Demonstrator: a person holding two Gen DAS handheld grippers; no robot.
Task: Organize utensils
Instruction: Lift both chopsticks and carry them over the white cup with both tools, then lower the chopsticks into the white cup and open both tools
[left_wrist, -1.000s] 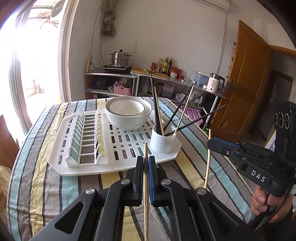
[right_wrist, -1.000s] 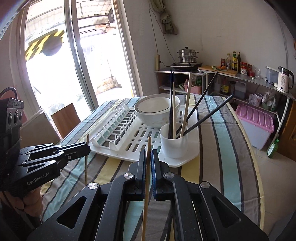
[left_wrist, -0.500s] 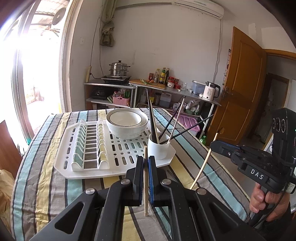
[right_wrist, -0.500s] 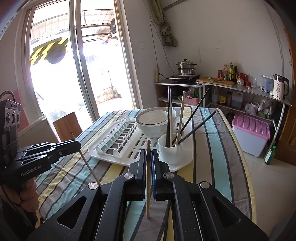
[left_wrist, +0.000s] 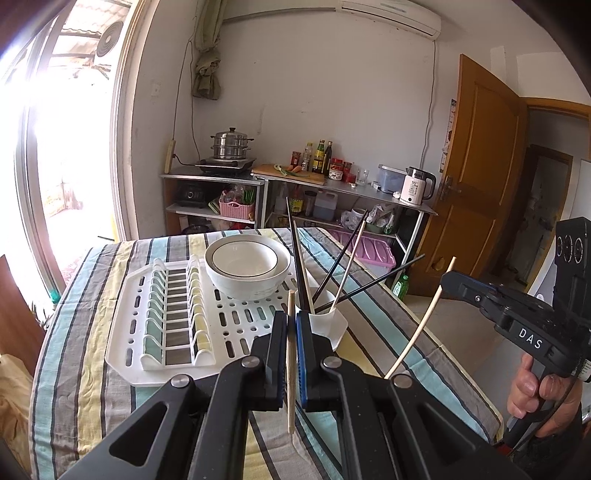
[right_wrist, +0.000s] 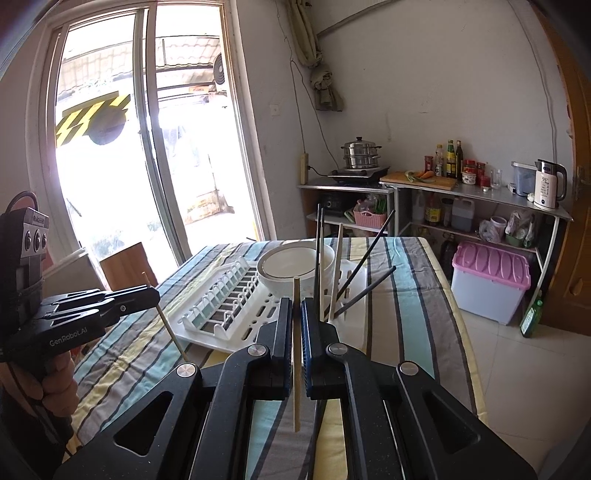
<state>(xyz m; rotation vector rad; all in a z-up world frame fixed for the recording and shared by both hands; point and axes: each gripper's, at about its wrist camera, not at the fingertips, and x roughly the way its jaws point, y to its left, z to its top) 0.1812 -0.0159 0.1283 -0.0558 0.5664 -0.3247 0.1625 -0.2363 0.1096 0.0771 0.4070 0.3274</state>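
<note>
Taking the white drying rack (left_wrist: 155, 332) as the landmark, it sits on the striped tabletop (left_wrist: 81, 369). Its slotted plate section lies at the left end. To the right of those slots, on the perforated part of the rack, stand stacked white bowls (left_wrist: 247, 269). Further right, at the rack's right-hand corner, is a white utensil cup (left_wrist: 325, 325) holding several dark chopsticks (left_wrist: 295, 258) and one pale one, all fanning up and outward.

In front of the rack, the left hand-held gripper (left_wrist: 291, 332) has its jaws pressed together on a pale wooden chopstick (left_wrist: 290, 369). That stick stands nearly upright between the pads, its top just in front of the cup and its lower end hanging clear above the tabletop.

Right of the rack and beyond the tabletop edge, the right hand-held gripper (left_wrist: 448, 282) is carried in a person's hand (left_wrist: 535, 391). Its jaws are clamped on a second wooden chopstick (left_wrist: 421, 328), which slants from the jaw tips down toward the tabletop. From the right wrist view that same stick (right_wrist: 296, 350) runs upright between the closed pads, its tip in front of the bowls (right_wrist: 291, 266), with the cup partly hidden behind the right hand-held gripper (right_wrist: 296, 310). The left hand-held gripper (right_wrist: 155, 293) appears there to the left of the rack (right_wrist: 229, 295), its chopstick (right_wrist: 170, 325) slanting downward.
</note>
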